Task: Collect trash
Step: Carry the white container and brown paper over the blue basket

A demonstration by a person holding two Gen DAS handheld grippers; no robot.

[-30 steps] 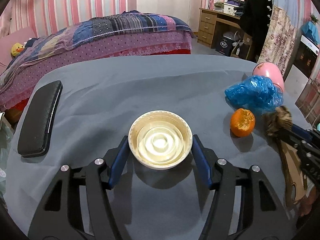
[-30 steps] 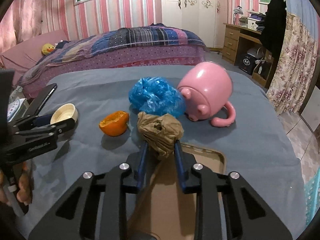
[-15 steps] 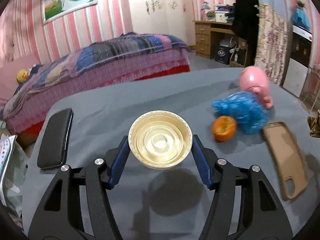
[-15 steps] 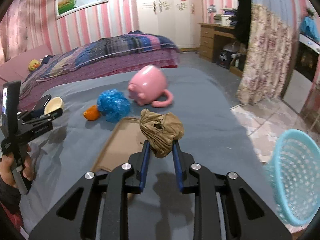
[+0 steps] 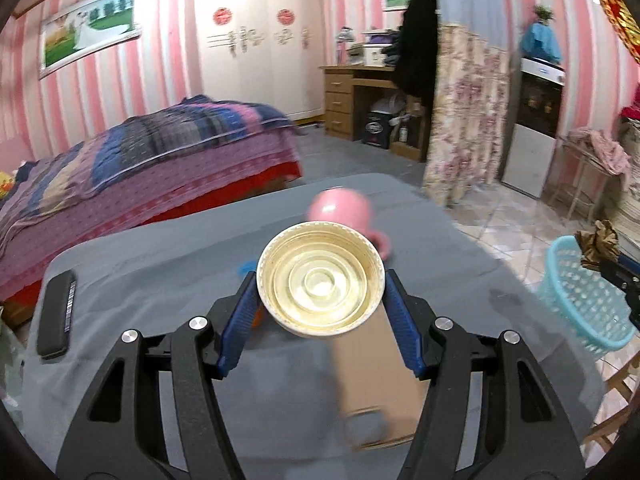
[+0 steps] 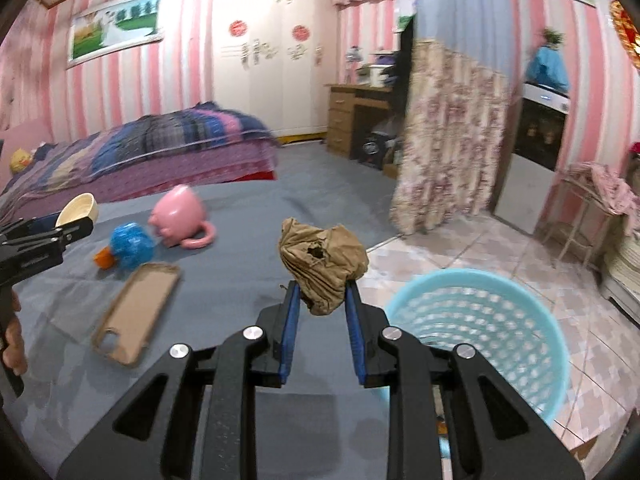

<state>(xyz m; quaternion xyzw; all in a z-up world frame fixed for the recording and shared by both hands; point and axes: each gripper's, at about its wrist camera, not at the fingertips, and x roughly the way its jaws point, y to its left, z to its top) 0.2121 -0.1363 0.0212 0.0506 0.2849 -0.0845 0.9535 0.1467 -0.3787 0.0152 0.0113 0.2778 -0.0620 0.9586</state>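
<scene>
My left gripper (image 5: 320, 292) is shut on a cream plastic lid (image 5: 321, 276) and holds it well above the grey table (image 5: 160, 264). My right gripper (image 6: 320, 296) is shut on a crumpled brown paper ball (image 6: 322, 262), at the table's right edge beside a light blue mesh basket (image 6: 480, 340) on the floor. The basket (image 5: 584, 300) and paper ball (image 5: 598, 242) also show at the right of the left wrist view. A blue plastic bag (image 6: 131, 246) and an orange peel (image 6: 102, 258) lie on the table.
A pink mug (image 6: 178, 216) lies on its side by the blue bag. A tan phone case (image 6: 134, 314) lies face down mid-table. A black case (image 5: 56, 314) lies at the table's left edge. A bed (image 5: 140, 160) stands behind, tiled floor to the right.
Both grippers have risen and swung right with their loads. The right one now holds the paper ball next to the blue basket. The left one has lifted the lid high.
</scene>
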